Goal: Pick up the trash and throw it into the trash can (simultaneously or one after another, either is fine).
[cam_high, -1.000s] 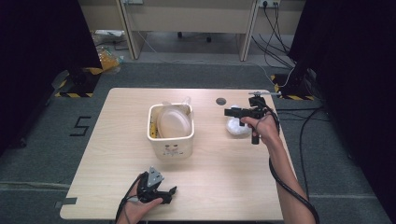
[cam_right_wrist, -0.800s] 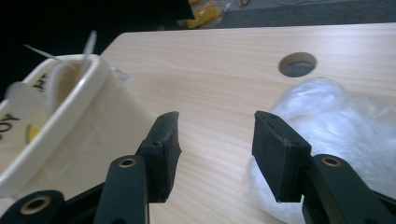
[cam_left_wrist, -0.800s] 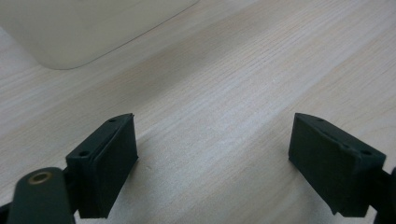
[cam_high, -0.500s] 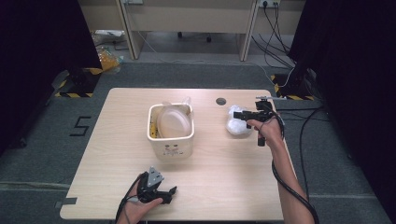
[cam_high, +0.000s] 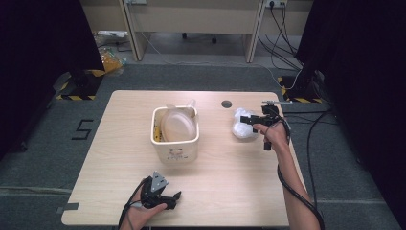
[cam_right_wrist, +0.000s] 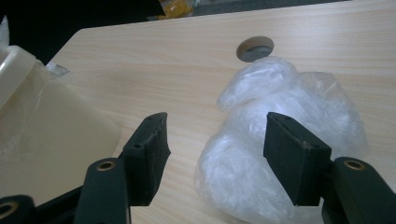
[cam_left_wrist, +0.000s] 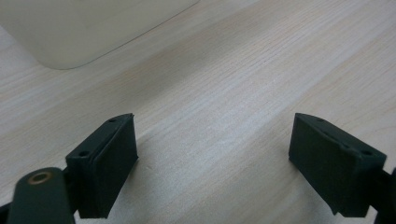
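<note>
The right gripper has just been widening its jaws, which stand apart with the crumpled plastic bag lying on the table partly between them, mostly by the right-hand jaw, unpinched. The left gripper rests with jaws wide apart over bare wood, the cream bin beyond its left-hand jaw.

The counter is light wood with a small round hole near its far edge. It stands on a grey carpet floor. A white mark like the number five is on the floor to the left. Black curtains hang on both sides. Behind is a long pale desk with black cables under it. Yellow and black striped tape marks two dark stands.
</note>
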A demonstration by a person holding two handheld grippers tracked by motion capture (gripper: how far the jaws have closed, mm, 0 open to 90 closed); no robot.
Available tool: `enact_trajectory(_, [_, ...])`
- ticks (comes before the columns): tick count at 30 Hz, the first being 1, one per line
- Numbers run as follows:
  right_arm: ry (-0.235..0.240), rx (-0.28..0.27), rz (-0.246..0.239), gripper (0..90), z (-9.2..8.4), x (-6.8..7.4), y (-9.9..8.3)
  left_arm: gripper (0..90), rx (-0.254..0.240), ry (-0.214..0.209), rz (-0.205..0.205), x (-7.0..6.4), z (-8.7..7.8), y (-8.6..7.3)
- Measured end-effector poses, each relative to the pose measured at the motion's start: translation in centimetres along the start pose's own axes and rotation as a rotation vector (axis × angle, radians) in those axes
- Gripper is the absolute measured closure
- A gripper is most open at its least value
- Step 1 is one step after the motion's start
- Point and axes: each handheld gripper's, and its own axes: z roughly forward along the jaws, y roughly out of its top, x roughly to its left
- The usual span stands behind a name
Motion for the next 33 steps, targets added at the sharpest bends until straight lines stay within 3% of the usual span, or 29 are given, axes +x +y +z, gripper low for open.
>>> enact_trajectory(8, [-0.018,0.005,0.032,40.2,0.8,-0.7,-0.5,14.3,0.000,0.001,0.000,0.0,0.0,0.0])
enact_trajectory(9, [-0.044,0.002,0.022,40.1,0.9,-0.9,-0.6,14.3,0.000,0.001,-0.001,0.0,0.0,0.0])
enact_trajectory(22, [-0.115,0.018,0.021,37.7,1.6,-2.0,-1.1,14.3,-0.002,0.003,0.000,0.0,0.0,0.0])
enact_trajectory(31, [-0.220,0.069,-0.025,34.9,3.1,-2.3,-1.7,14.3,0.000,0.003,0.002,0.0,0.0,0.0])
enact_trajectory(33, [-0.226,0.074,-0.032,36.0,3.3,-2.4,-1.8,14.2,0.001,0.002,0.002,-0.1,0.0,0.0])
